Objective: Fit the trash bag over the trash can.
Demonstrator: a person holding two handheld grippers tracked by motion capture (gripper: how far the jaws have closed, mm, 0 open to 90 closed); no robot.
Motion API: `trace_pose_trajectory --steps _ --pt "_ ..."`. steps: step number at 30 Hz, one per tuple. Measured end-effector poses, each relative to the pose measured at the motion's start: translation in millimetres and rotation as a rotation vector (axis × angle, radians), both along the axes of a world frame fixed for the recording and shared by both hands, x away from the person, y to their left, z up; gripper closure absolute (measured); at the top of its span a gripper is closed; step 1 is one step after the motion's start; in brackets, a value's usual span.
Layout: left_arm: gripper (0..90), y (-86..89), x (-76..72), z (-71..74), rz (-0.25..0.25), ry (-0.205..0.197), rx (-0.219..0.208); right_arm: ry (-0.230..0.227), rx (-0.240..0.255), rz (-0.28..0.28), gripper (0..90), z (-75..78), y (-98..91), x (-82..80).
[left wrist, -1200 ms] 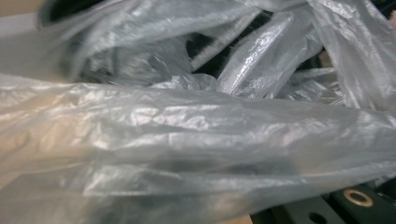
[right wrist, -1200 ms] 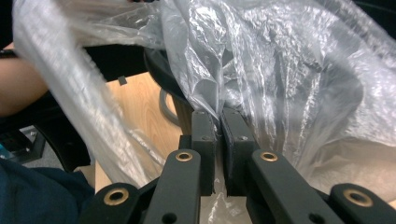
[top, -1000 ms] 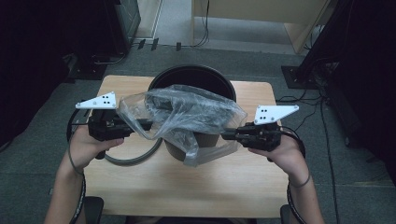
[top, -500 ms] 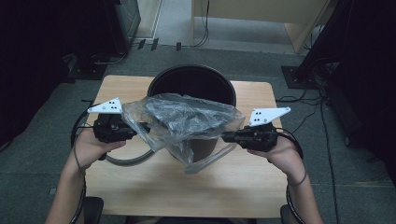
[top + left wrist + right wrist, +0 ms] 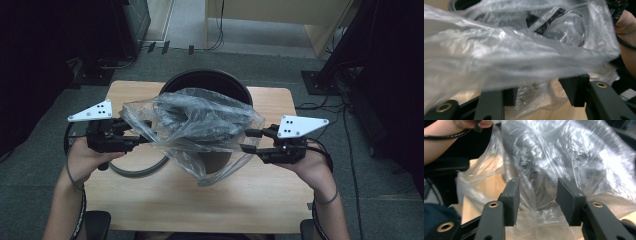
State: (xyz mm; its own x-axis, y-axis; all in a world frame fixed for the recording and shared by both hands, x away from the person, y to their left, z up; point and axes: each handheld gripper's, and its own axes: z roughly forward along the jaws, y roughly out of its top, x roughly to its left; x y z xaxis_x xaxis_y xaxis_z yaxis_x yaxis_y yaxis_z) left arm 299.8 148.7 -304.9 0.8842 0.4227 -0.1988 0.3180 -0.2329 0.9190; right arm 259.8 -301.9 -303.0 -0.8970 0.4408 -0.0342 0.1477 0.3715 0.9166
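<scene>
A clear plastic bag lies crumpled across the mouth of a black bin on the wooden table. My left gripper is at the bag's left edge and my right gripper at its right edge. Both sets of jaws have just been opening. In the left gripper view the left gripper stands open, with loose bag film over and between the pads. In the right gripper view the right gripper is open too, and the bag hangs between its pads without being pinched.
A grey ring lies on the table left of the bin, partly under the bag. Dark equipment and cables stand on the floor around the table. Bare tabletop stretches along the near edge between the person's forearms.
Both grippers were shut on the bag's edges and now stand with jaws apart. The bag has slackened and settled lower over the bin. The left hand has drawn slightly outward.
</scene>
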Motion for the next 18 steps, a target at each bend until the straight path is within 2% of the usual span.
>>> trace_pose_trajectory --steps 4,8,11,14,18 --pt "47.1 3.4 0.4 3.6 0.039 -0.021 -0.029 -0.038 0.024 -0.053 51.1 2.9 -4.2 1.3" --pt "47.0 0.1 8.6 -1.1 0.096 -0.033 0.008 -0.077 0.041 -0.084 49.7 3.9 -4.1 2.8" --pt "46.9 0.2 15.9 -2.1 0.124 -0.021 -0.004 -0.099 0.051 -0.118 50.3 3.9 -5.3 5.1" --pt "46.8 -1.1 19.9 -0.5 0.145 -0.041 0.006 -0.122 0.042 -0.176 49.5 2.8 -9.5 9.4" --pt "45.4 -4.6 27.2 0.9 0.147 -0.056 0.010 -0.111 0.058 -0.211 45.5 0.3 -14.5 17.3"
